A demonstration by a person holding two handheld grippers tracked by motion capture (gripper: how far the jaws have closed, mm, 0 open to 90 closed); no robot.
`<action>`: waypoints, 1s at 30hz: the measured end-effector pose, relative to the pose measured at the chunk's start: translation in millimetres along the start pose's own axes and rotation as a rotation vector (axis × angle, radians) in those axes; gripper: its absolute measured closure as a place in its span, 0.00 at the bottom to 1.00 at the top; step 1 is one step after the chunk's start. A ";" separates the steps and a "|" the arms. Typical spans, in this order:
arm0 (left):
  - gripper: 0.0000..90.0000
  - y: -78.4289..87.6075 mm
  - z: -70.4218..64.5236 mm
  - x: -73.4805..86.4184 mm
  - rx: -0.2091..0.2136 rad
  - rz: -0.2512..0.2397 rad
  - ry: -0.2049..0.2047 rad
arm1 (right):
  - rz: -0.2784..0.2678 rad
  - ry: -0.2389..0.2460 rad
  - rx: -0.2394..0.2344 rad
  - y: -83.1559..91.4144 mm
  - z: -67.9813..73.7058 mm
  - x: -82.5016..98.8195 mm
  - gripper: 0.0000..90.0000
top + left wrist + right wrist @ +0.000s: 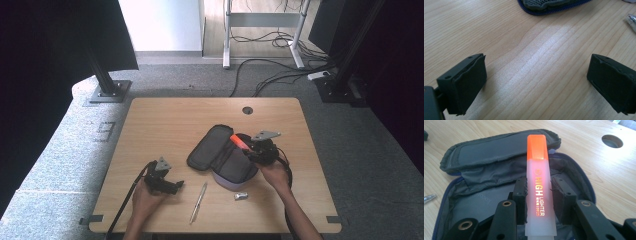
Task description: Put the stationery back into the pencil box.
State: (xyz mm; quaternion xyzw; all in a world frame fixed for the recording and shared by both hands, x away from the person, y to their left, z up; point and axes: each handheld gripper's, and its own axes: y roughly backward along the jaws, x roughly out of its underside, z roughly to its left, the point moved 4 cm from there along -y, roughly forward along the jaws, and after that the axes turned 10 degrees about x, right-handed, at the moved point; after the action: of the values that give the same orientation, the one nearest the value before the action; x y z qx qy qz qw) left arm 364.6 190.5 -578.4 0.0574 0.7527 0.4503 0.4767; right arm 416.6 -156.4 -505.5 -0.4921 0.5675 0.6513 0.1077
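An open dark grey pencil case [220,156] lies in the middle of the wooden table, its flap folded back to the left. My right gripper [254,148] hovers over the case's right half, shut on an orange highlighter [238,141]. In the right gripper view the highlighter [539,187] stands between the two pads with its orange cap pointing away over the case's inside [481,192]. My left gripper [176,185] rests on the table at the front left, open, with bare wood between its jaws [536,75].
A silver pen [198,201] lies on the table in front of the case, its tip visible at the edge of the left gripper view [631,21]. A small silver object [241,195] sits near the front. A cable hole [247,110] marks the table's far side.
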 end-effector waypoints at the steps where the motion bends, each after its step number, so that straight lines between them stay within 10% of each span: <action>1: 0.03 0.0 0.0 0.0 0.000 0.000 0.000 | 0.002 0.001 0.002 -1.9 1.3 0.3 0.73; 30: 0.03 0.0 0.0 0.0 0.000 0.000 0.000 | 0.089 0.023 -0.009 -42.2 10.2 26.6 0.72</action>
State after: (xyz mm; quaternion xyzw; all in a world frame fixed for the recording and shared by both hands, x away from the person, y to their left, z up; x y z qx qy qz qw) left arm 364.6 190.5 -578.4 0.0575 0.7527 0.4503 0.4768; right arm 427.7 -144.9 -553.8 -0.4745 0.5870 0.6522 0.0700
